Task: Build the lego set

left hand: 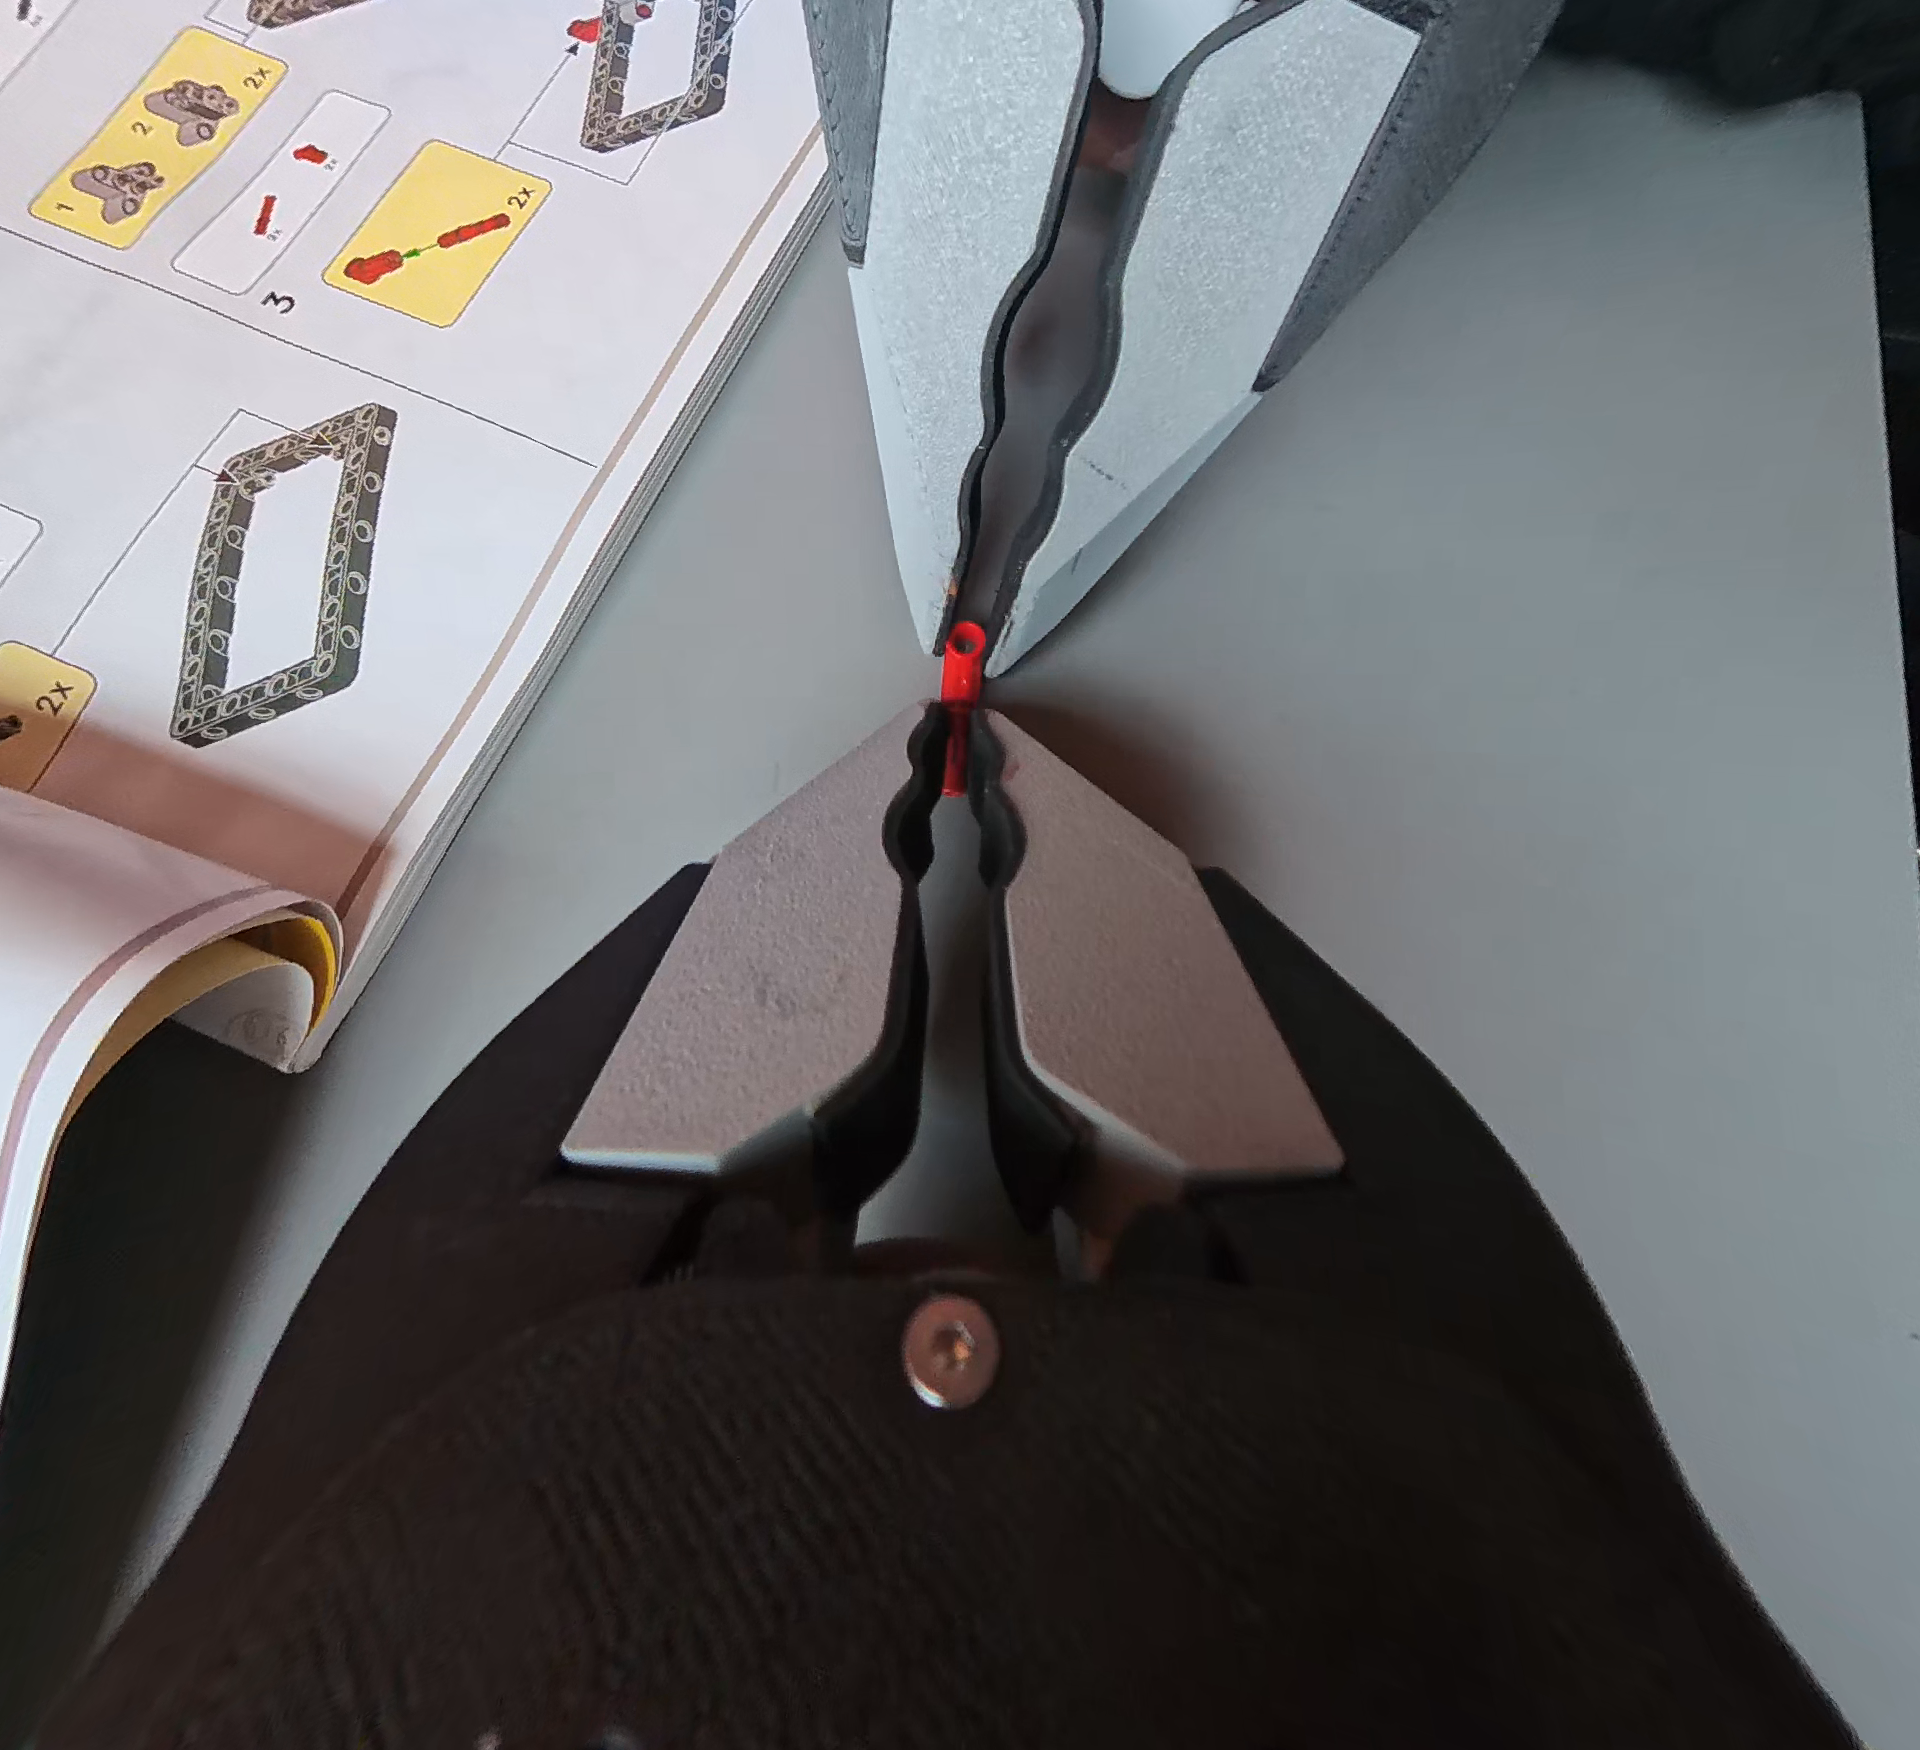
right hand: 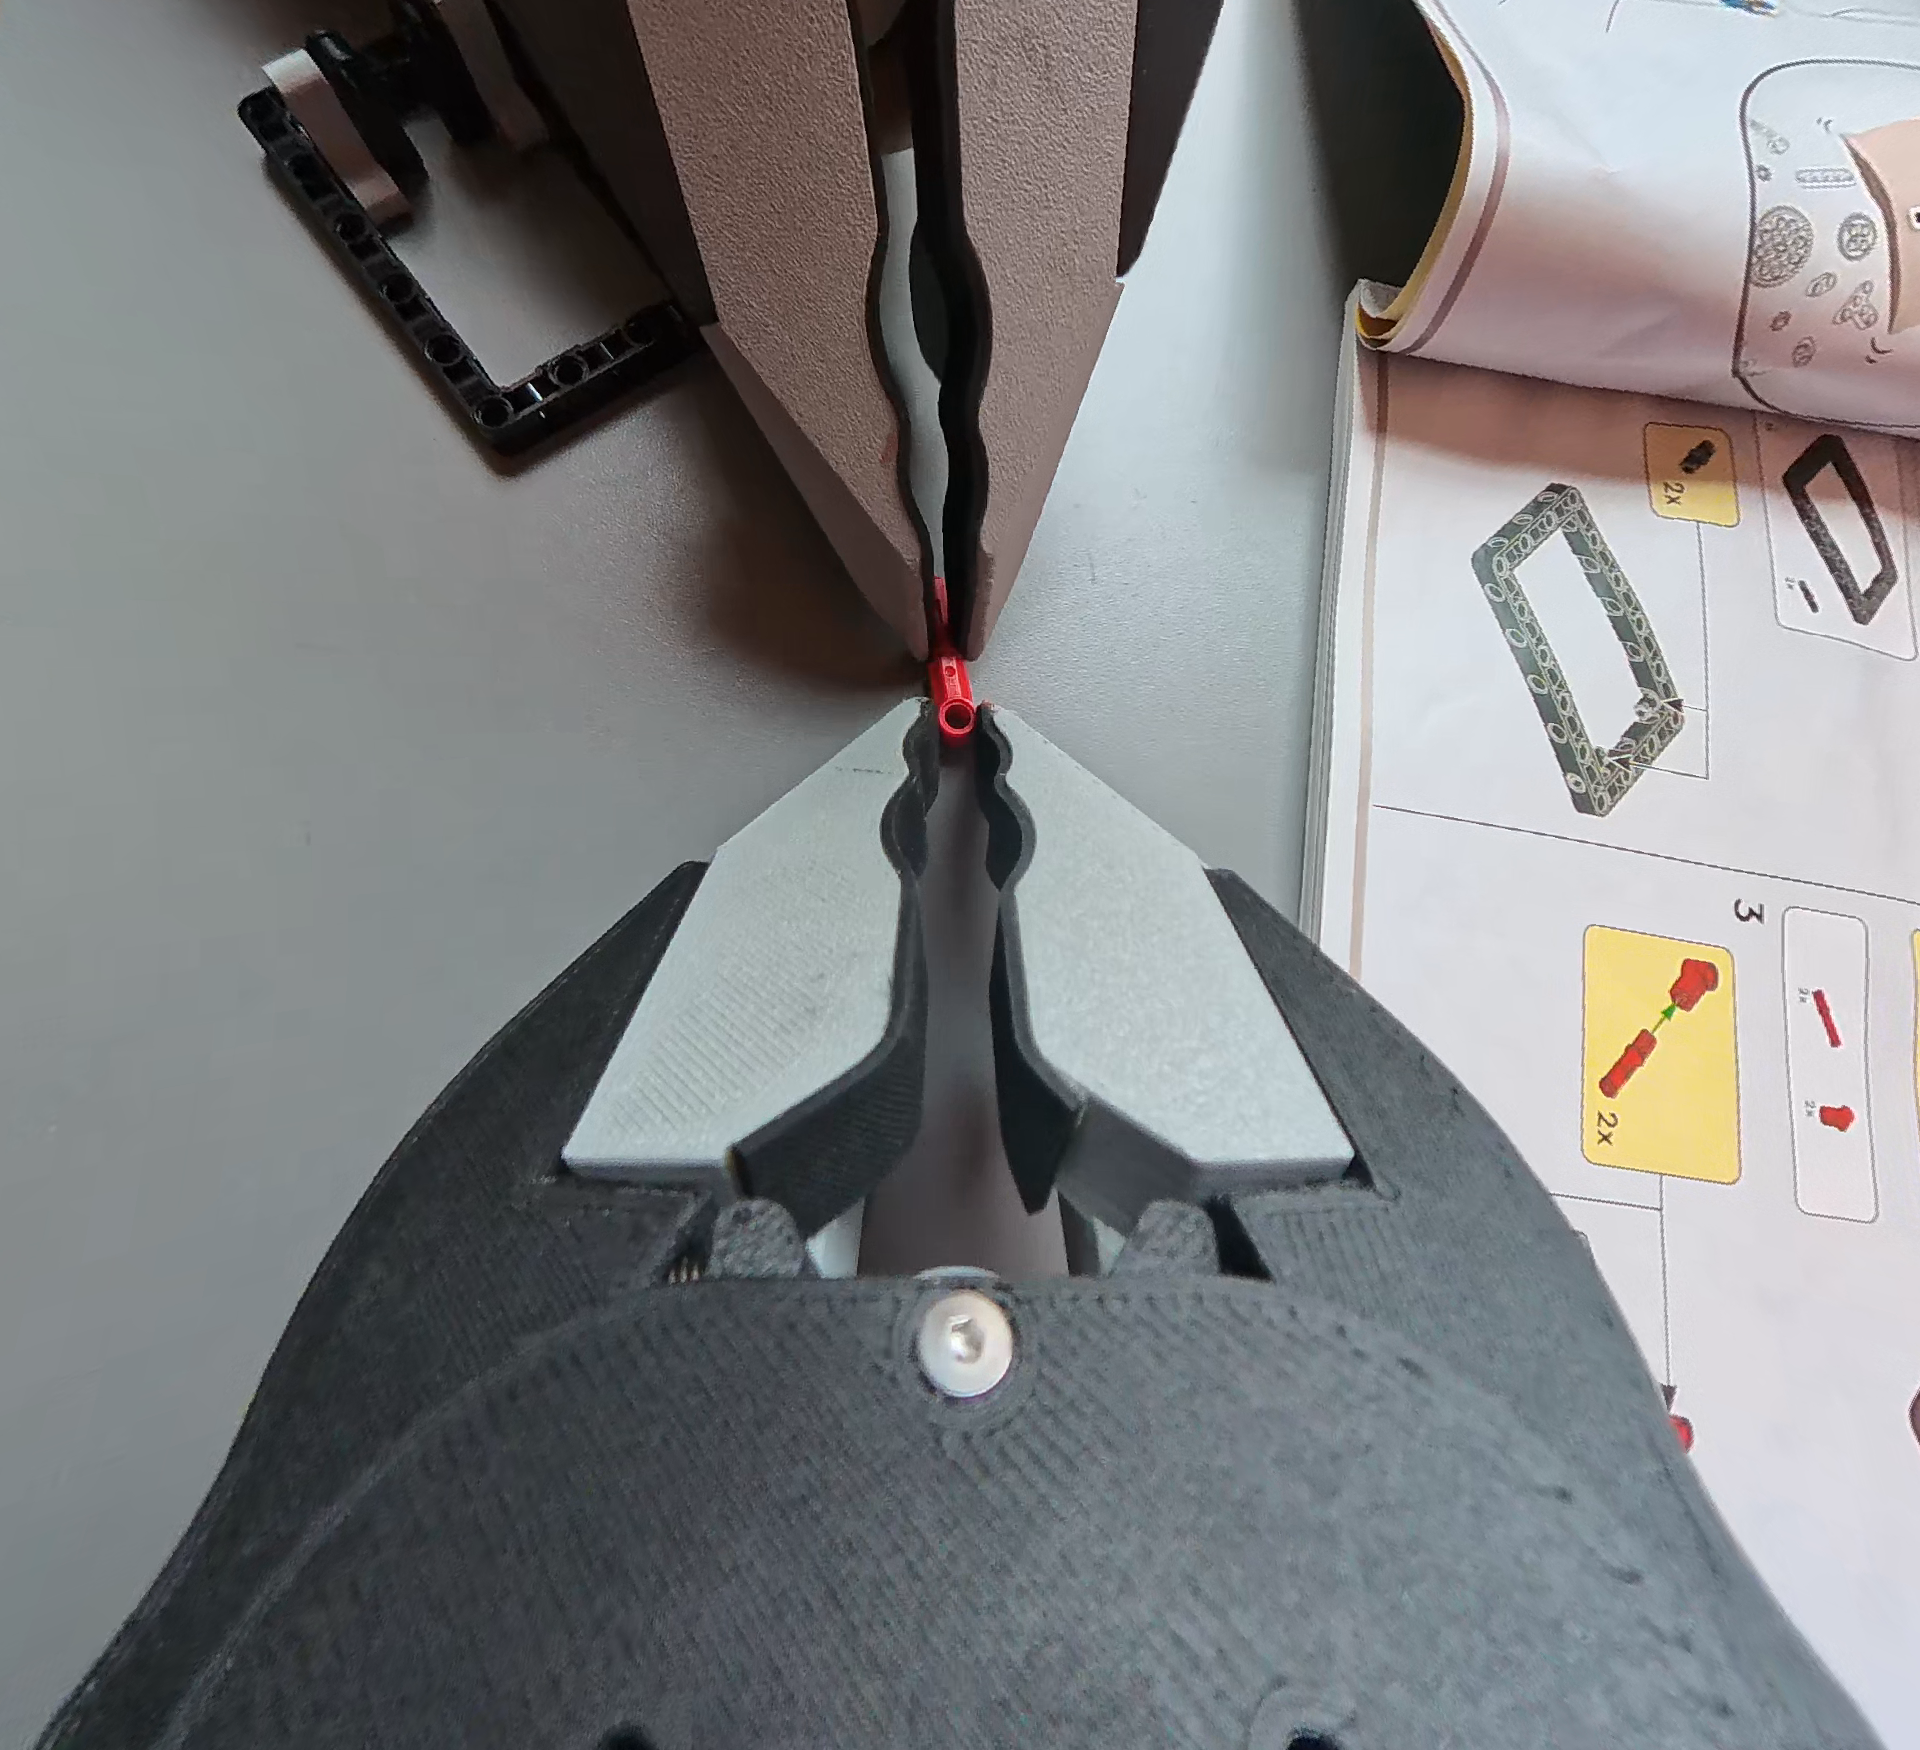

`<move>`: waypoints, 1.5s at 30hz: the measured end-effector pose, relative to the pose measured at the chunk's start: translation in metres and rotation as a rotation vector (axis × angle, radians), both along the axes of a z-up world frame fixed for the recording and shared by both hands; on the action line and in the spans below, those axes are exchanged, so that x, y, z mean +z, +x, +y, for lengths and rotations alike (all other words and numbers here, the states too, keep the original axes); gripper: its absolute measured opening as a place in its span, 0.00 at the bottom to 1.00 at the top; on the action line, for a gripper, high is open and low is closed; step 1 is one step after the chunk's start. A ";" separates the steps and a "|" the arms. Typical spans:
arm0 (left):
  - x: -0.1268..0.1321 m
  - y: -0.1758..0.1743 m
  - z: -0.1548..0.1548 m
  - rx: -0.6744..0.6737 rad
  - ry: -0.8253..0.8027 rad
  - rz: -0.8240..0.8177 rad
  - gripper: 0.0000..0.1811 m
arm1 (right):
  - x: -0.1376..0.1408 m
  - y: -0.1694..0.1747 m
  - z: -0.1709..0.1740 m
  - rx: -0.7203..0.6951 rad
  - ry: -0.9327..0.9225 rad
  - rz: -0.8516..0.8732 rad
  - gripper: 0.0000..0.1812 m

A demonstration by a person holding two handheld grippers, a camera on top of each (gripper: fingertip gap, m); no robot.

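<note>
- Centrally, left gripper (left hand: 954,713) nips the red axle (left hand: 954,755); right gripper (right hand: 954,713), jaws nearly closed, pinches the red bush (right hand: 956,715).
- Black frame (right hand: 416,298) waits at 10 o'clock on the table (right hand: 312,765); booklet (right hand: 1610,765) at 3.
- Keep both parts coaxial; press straight.

A bright red pin (left hand: 956,713) at frame centre; black frame (right hand: 416,298) upper left; white booklet (right hand: 1662,765) with yellow panels, right; grey table (right hand: 312,765).

Soft, even daylight, faint shadows, sharp centre (wide-angle bending at edges).
</note>
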State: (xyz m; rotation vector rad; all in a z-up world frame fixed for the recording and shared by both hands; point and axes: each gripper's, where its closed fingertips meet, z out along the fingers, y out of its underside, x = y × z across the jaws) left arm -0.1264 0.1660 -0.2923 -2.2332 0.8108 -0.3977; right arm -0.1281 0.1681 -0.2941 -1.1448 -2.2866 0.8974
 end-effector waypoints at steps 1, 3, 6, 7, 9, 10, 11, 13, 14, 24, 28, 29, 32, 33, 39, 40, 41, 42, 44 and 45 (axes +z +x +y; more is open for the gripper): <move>0.000 0.000 0.000 -0.003 0.001 0.000 0.01 | 0.000 0.000 0.000 0.000 -0.004 0.002 0.02; 0.000 -0.001 -0.001 -0.014 -0.005 -0.003 0.01 | 0.000 -0.001 -0.001 -0.001 -0.034 0.008 0.03; 0.006 -0.001 -0.008 -0.036 -0.005 -0.008 0.05 | 0.000 -0.002 -0.003 -0.001 -0.063 0.000 0.02; 0.008 -0.003 -0.008 -0.035 0.010 0.002 0.02 | 0.000 -0.002 -0.003 0.001 -0.060 0.003 0.02; 0.007 -0.005 -0.008 -0.041 0.021 0.023 0.00 | 0.000 -0.002 -0.004 0.006 -0.058 0.004 0.02; 0.003 -0.007 -0.009 -0.040 0.011 0.039 0.00 | 0.000 -0.002 -0.004 0.006 -0.060 0.003 0.02; 0.003 -0.006 -0.009 -0.042 0.014 0.034 0.00 | 0.000 -0.002 -0.004 0.006 -0.060 0.003 0.02; 0.003 -0.006 -0.010 -0.047 0.010 0.034 0.00 | 0.000 -0.002 -0.004 0.005 -0.063 0.002 0.02; 0.001 -0.007 -0.011 -0.048 -0.001 0.042 0.02 | 0.000 -0.002 -0.004 0.005 -0.064 0.002 0.02; -0.001 -0.006 -0.010 -0.042 -0.022 -0.023 0.02 | 0.001 -0.001 -0.004 0.006 -0.068 -0.005 0.02; -0.001 -0.005 -0.008 -0.043 -0.019 -0.009 0.01 | 0.000 0.000 -0.003 0.005 -0.054 -0.002 0.02; -0.001 -0.005 -0.008 -0.043 -0.025 -0.017 0.01 | 0.000 0.000 -0.003 0.005 -0.050 -0.001 0.02; -0.001 -0.004 -0.008 -0.046 -0.037 -0.029 0.01 | 0.000 0.000 -0.003 0.004 -0.056 -0.004 0.02; -0.001 -0.004 -0.007 -0.045 -0.038 -0.034 0.01 | 0.001 -0.001 -0.003 -0.001 -0.069 -0.012 0.02; 0.005 -0.009 -0.002 -0.029 0.045 -0.002 0.02 | 0.008 -0.001 0.005 -0.049 -0.102 0.021 0.07; 0.010 -0.010 -0.002 -0.029 0.077 0.002 0.02 | 0.010 -0.001 0.013 -0.086 -0.096 0.039 0.13; 0.014 -0.013 -0.003 -0.026 0.114 0.015 0.02 | 0.014 0.001 0.018 -0.108 -0.126 0.052 0.13; 0.016 -0.016 -0.003 -0.012 0.130 0.030 0.02 | 0.022 0.003 0.018 -0.119 -0.198 0.072 0.13; 0.022 -0.017 -0.008 0.000 0.134 -0.009 0.01 | 0.042 0.005 0.011 -0.118 -0.395 0.119 0.13; 0.026 -0.014 -0.011 0.006 0.124 -0.063 0.01 | 0.051 0.005 0.007 -0.107 -0.465 0.138 0.14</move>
